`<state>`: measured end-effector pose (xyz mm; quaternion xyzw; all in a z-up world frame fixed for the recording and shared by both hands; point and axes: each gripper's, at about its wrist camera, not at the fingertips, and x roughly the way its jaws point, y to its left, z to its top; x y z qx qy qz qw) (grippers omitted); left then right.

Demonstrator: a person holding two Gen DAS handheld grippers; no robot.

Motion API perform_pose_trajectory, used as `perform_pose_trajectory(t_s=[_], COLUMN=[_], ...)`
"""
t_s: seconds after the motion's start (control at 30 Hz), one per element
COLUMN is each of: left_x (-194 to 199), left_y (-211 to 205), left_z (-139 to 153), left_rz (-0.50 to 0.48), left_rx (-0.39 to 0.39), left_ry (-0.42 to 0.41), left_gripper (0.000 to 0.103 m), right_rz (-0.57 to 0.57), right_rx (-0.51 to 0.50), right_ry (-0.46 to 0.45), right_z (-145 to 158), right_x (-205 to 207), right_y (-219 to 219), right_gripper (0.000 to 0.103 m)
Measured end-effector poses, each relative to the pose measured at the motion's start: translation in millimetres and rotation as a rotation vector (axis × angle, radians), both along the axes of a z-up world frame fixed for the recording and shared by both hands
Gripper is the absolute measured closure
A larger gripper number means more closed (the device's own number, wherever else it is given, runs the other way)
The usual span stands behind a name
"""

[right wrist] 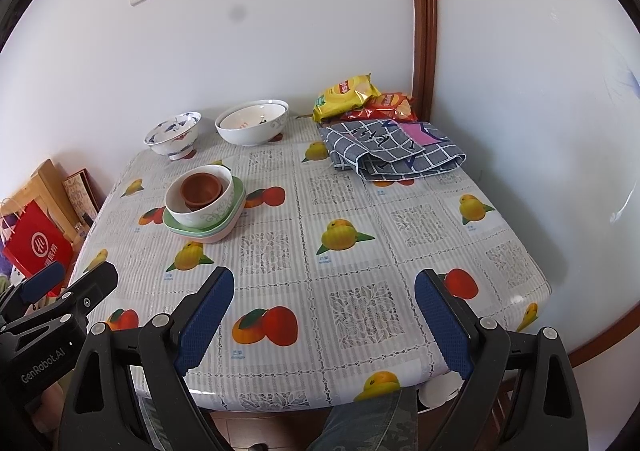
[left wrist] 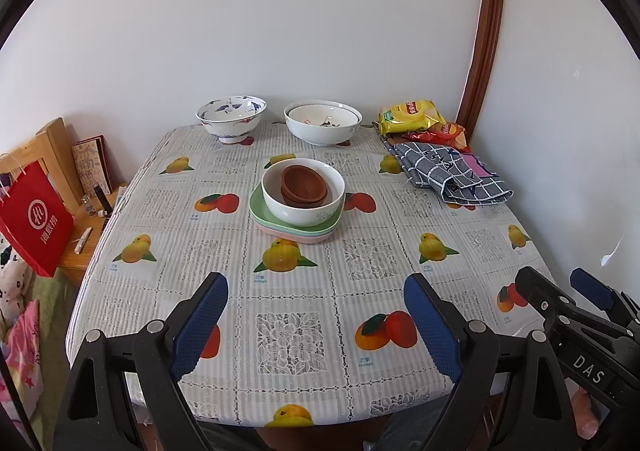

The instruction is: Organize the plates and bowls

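A white bowl (left wrist: 304, 193) holding stacked brown bowls (left wrist: 303, 185) sits on a stack of pastel plates (left wrist: 280, 225) mid-table; the stack also shows in the right wrist view (right wrist: 202, 203). A blue-patterned bowl (left wrist: 231, 117) and a large white bowl (left wrist: 322, 123) stand at the table's far edge by the wall. My left gripper (left wrist: 316, 325) is open and empty above the near edge. My right gripper (right wrist: 324, 323) is open and empty, to the right of the left one.
A fruit-print tablecloth (left wrist: 360, 263) covers the table. A folded checked cloth (left wrist: 448, 171) and snack bags (left wrist: 412, 117) lie at the far right corner. A red paper bag (left wrist: 38, 219) and a wooden stand (left wrist: 52, 143) are left of the table. Walls border the back and right.
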<state>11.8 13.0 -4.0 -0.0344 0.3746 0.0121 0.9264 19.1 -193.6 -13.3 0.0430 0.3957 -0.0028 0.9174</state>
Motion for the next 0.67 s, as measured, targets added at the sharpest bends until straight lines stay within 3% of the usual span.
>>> perform_pose_trajectory(t_s=[0.67], left_x=[3.1], left_y=[2.6], left_z=[-1.0], left_rz=[0.003], left_rx=[0.011], left_ry=[-0.001], left_gripper=[0.014], right_rz=[0.0], right_rx=[0.001], right_ry=[-0.01], right_z=[2.7], right_x=[-2.1], right_y=[4.1], right_gripper=[0.012])
